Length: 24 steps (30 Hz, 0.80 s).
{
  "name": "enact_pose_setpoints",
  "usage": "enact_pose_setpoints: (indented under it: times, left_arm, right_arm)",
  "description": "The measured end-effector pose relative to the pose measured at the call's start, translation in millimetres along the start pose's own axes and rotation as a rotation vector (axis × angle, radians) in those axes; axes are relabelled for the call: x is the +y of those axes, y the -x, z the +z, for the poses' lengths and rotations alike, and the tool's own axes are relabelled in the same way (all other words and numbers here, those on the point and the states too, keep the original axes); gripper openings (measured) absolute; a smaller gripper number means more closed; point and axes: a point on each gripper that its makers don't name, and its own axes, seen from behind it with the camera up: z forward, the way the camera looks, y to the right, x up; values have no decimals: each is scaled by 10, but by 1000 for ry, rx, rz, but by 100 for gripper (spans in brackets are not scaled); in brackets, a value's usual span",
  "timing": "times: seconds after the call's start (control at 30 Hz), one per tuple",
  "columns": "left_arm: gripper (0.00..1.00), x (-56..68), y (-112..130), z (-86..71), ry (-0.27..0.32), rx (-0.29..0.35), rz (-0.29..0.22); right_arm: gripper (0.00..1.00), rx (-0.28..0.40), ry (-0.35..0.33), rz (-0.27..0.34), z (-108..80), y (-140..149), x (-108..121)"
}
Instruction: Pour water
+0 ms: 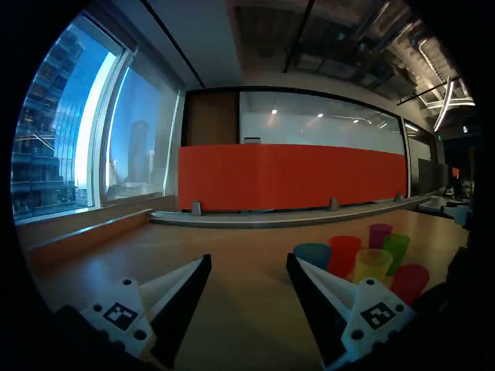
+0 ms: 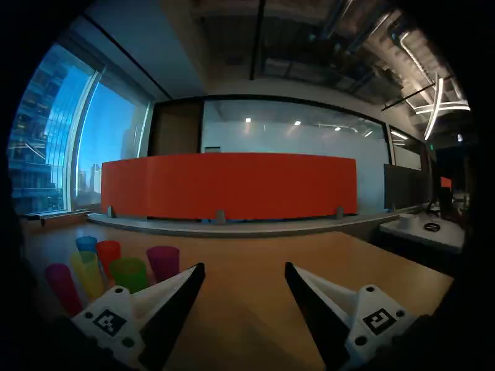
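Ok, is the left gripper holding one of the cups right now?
No, the left gripper has its fingers open with only bare table between them, and the coloured cups stand apart to their right.

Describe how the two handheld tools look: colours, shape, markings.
The left tool and right tool look alike. Each has two long, wedge-shaped fingers tapering to points, white on the outside and black on the inner faces. Each finger's white base carries a square black-and-white tag and small round screw holes.
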Motion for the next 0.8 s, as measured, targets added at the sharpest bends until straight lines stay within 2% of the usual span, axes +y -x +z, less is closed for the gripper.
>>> enact_pose_setpoints:
  times: [0.27, 0.37, 0.57, 0.8]
  left_arm:
    - [90, -85, 14, 1, -28, -8, 1]
    - [90, -123, -28, 15, -32, -20, 3]
    - [90, -185, -356, 79, -16, 0, -14]
    - [90, -230, -907, 190, 14, 16, 5]
  right_arm:
    - [100, -8, 12, -4, 11, 4, 30]
    - [99, -11, 11, -3, 17, -106, 32]
    - [100, -3, -21, -4, 59, -540, -38]
    - [100, -17, -68, -18, 125, -1092, -159]
